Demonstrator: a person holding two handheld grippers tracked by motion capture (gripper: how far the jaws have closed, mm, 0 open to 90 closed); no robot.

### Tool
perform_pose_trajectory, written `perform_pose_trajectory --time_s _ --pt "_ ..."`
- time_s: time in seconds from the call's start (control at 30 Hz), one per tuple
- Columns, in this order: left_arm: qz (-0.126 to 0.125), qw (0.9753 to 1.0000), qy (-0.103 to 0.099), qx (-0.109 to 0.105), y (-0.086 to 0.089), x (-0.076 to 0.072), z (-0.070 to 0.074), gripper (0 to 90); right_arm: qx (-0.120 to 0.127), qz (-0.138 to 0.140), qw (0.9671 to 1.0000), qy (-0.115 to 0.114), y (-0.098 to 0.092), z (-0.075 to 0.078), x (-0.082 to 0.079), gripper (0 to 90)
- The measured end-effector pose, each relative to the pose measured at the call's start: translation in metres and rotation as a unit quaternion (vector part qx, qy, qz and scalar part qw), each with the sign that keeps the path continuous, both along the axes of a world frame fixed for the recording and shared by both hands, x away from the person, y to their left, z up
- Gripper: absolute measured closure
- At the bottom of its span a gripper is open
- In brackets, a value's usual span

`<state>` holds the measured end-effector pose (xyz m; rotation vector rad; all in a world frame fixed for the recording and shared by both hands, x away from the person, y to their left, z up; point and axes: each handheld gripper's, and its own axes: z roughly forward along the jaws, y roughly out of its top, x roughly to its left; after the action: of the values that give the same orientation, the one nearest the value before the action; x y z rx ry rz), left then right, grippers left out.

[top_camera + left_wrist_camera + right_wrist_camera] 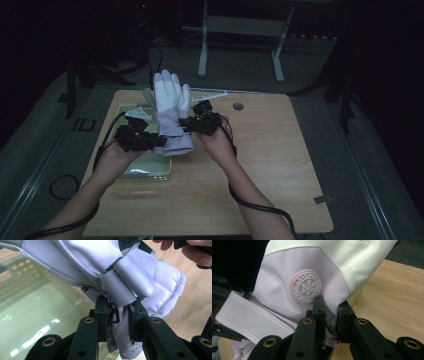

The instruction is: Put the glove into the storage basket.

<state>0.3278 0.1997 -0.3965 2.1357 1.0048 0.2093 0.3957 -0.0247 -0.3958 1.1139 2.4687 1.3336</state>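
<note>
A white and pale lilac ski glove (170, 107) is held up above the table, fingers pointing away from me. My left gripper (156, 142) is shut on its cuff at the left, and the lilac fabric (140, 277) bunches between the jaws of the left gripper (119, 322). My right gripper (187, 123) is shut on the glove's right edge. In the right gripper view the right gripper (331, 315) pinches fabric just below a round snowflake badge (307, 287) on the glove (287, 290).
A pale green tray (145, 167) lies on the wooden table (270, 165) under my left hand; the tray (37, 307) sits beneath the glove. A white hanger-like rod (215, 92) lies at the table's far edge. A round hole (238, 106) marks the tabletop.
</note>
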Motion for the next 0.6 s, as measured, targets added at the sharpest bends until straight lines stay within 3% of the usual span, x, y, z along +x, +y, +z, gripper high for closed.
perform_pose_trajectory --time_s 0.37,0.6 --pt "0.013 0.9999 0.010 0.003 0.053 -0.007 -0.006 73.9 0.001 0.025 0.9996 0.010 0.060 -0.009 0.000 79.9" --pt "0.004 0.9998 0.019 0.001 0.074 -0.002 -0.020 73.8 -0.001 0.020 0.9997 0.016 0.078 -0.021 0.001 79.9"
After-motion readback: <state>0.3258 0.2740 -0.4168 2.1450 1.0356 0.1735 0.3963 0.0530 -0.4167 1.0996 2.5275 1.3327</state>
